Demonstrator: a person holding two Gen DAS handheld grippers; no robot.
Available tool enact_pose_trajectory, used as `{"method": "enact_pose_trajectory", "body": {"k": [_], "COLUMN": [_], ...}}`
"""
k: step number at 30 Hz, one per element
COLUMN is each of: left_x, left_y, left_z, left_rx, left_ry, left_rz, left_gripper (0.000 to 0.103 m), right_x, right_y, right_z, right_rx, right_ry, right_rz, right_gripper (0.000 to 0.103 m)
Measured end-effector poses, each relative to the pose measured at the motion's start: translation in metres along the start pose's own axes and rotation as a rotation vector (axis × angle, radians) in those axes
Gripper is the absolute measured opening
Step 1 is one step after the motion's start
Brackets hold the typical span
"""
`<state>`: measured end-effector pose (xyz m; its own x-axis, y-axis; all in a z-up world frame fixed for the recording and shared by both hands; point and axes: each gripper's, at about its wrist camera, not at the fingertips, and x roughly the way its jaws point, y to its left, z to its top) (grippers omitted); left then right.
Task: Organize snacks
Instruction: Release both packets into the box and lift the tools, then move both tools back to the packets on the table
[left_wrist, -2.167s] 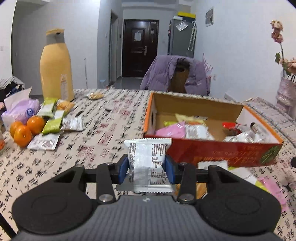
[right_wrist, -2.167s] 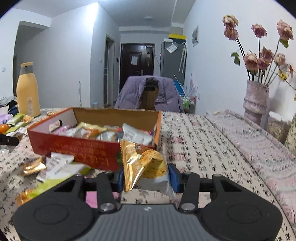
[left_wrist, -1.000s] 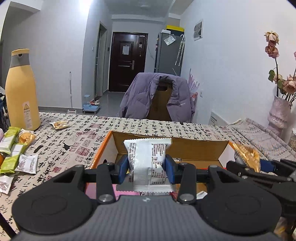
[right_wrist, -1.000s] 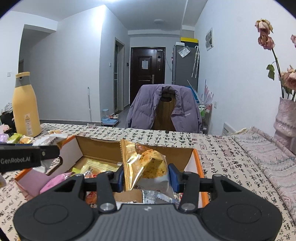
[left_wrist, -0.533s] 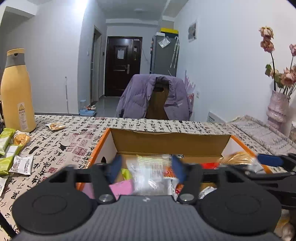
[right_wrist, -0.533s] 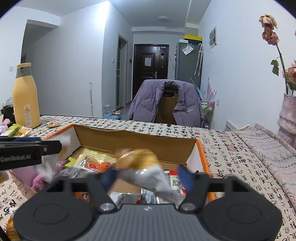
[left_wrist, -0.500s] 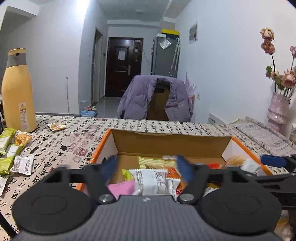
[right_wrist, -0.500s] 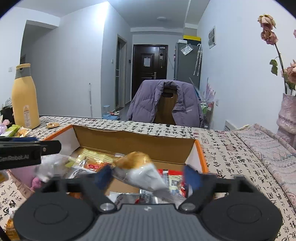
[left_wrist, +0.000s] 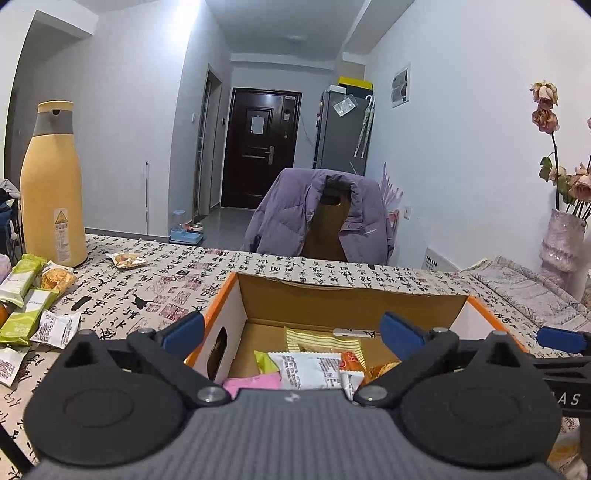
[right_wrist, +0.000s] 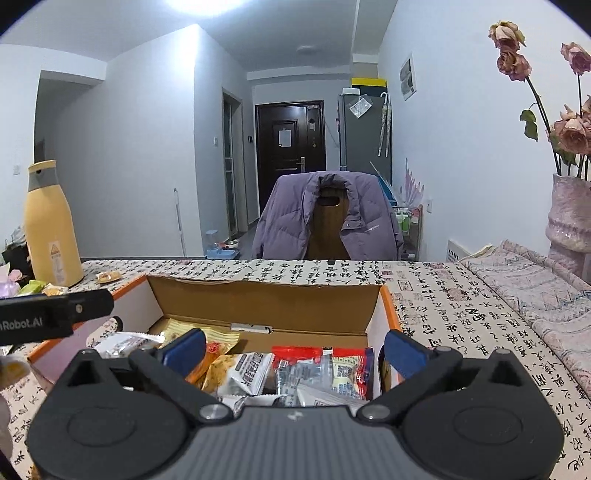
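An orange cardboard box (left_wrist: 351, 306) (right_wrist: 266, 302) stands on the patterned tablecloth, holding several snack packets. My left gripper (left_wrist: 291, 330) hovers over its left half, jaws opening, nothing between the pads. Below it a white printed packet (left_wrist: 310, 369) lies loose in the box beside a pink one (left_wrist: 255, 382). Over the box's right half my right gripper (right_wrist: 294, 350) stands open and empty. Under it rests a golden-and-white biscuit packet (right_wrist: 229, 371) among red and silver wrappers (right_wrist: 325, 369). Each gripper's arm shows at the edge of the other's view.
A tall yellow bottle (left_wrist: 51, 184) stands at the table's far left, with green and white snack packets (left_wrist: 22, 299) and one loose snack (left_wrist: 125, 260) near it. A pink vase of dried roses (left_wrist: 561, 243) stands at the right. A chair draped with a purple jacket (left_wrist: 325, 218) faces the far edge.
Both grippers went from shut to open. The white packet fell from the left one and the golden packet from the right one, both into the box.
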<state>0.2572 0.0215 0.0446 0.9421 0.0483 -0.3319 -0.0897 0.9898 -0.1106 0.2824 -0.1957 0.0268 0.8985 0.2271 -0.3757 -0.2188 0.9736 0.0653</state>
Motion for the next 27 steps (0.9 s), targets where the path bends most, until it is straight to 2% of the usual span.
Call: {"method": "enact_pose_trajectory", "body": {"k": [14,21,27], "left_x": [-0.023,-0.041,-0.056], "left_y": [-0.008,-0.005,0.002], "left_z": [0.014,0.013,-0.001], "left_rx": [0.008,0.021,0.019], "left_ry": [-0.023,-0.021,0.013], "left_rz": [-0.013,-0.011,-0.014], "left_gripper": [0.103,0.103,0.103], "right_x": [-0.025,-0.043,-0.061], "right_y": [0.005,0.01,0.012], "right_z": [0.012,0.004,-0.011], "right_rx": [-0.017,-0.038,-0.042], "right_ry": [0.01,0.033,0.072], "right_rz": [-0.021,-0.017,-0.004], "right_gripper": [0.103,0.103,0.103]}}
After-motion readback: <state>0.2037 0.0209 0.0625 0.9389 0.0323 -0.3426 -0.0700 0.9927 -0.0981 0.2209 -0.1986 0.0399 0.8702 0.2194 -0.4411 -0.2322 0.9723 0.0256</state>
